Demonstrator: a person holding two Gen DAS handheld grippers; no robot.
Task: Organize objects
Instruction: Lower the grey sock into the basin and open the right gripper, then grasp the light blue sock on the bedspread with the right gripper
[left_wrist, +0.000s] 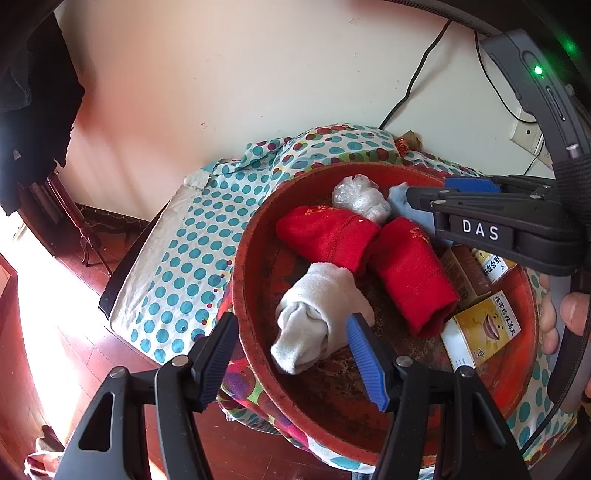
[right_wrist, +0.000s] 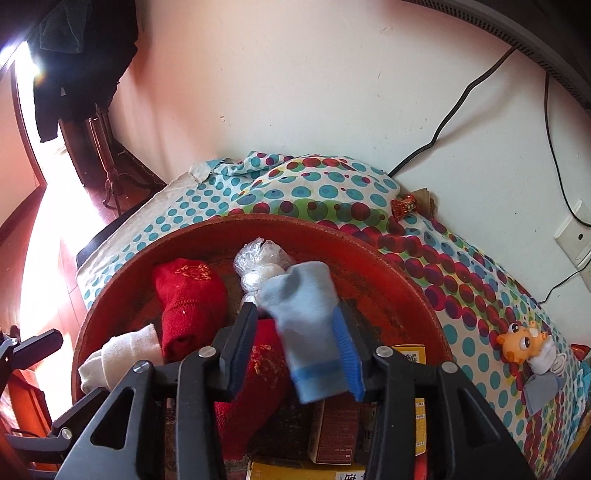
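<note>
A round red tray (left_wrist: 255, 236) (right_wrist: 391, 273) on a dotted cloth holds two rolled red socks (left_wrist: 328, 232) (left_wrist: 413, 273) (right_wrist: 188, 295), a white sock (left_wrist: 317, 317) (right_wrist: 122, 350), a clear plastic bag (left_wrist: 360, 197) (right_wrist: 258, 264) and small boxes (left_wrist: 480, 332) (right_wrist: 332, 432). My right gripper (right_wrist: 297, 350) (left_wrist: 417, 192) holds a light blue sock (right_wrist: 310, 325) (left_wrist: 399, 201) between its fingers, above the tray. My left gripper (left_wrist: 291, 362) is open and empty, its fingers straddling the tray's near rim by the white sock.
The dotted cloth (left_wrist: 184, 258) (right_wrist: 332, 192) covers the table. An orange toy (right_wrist: 524, 343) and a grey-white sock lie on it at right. A red candy wrapper (right_wrist: 406, 206) lies by the wall. Black cables (right_wrist: 461, 99) hang down the wall. Wooden floor lies left.
</note>
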